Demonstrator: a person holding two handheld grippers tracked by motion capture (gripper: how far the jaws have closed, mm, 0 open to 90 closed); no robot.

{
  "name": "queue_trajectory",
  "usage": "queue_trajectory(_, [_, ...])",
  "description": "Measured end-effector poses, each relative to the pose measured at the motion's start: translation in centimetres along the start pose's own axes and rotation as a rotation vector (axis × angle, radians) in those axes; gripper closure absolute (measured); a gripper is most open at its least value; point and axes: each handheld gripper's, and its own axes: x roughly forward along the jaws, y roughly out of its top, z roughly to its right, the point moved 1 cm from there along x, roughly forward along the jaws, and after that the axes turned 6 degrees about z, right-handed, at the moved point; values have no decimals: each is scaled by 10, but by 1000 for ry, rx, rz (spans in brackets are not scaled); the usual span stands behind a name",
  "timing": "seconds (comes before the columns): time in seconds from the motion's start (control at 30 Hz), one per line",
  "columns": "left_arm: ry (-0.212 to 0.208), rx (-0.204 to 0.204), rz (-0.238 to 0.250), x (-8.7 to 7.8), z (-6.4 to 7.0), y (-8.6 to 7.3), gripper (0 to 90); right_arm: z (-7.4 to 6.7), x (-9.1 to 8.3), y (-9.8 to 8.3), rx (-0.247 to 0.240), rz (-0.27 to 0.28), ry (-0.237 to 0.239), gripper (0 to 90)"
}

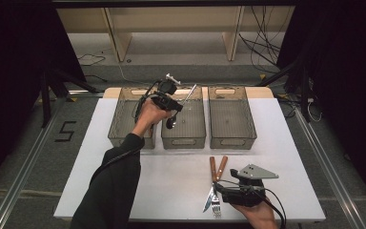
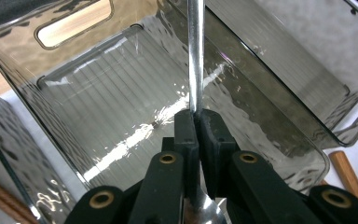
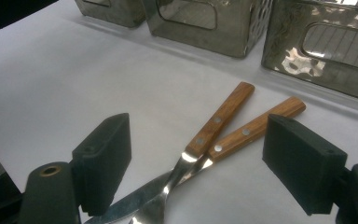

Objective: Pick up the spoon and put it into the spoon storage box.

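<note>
Your left gripper [image 2: 197, 122] pinches a spoon [image 1: 181, 107] over the middle bin [image 1: 185, 138].
Slim shiny handle points to one o'clock; your right gripper [image 3: 196, 163] stands spread above knife [image 1: 209, 191] and fork [image 1: 218, 187].

From where I stand, the one readable mark is a large digit "5" [image 1: 66, 130], laid out in dark strips on the grey floor [image 1: 33, 157] to the left of the white table [image 1: 171, 181], between the table's edge and the metal floor rail [image 1: 26, 167]. Nothing else carries lettering I can make out: no brand, label or number that I can read on the bins, the cutlery or the handheld tools.
</note>
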Motion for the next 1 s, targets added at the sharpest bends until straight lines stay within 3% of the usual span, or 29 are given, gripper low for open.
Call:
queue_trajectory(0.23, [1,-25,-3,9,-3,-6,853,0,0,0,-2,-3,0,243])
queue_trajectory(0.53, [6,-28,-16,15,0,-8,853,0,0,0,-2,-5,1,242])
queue_trajectory(1.0, [15,-84,-45,28,-4,-18,847,0,0,0,-3,-6,2,243])
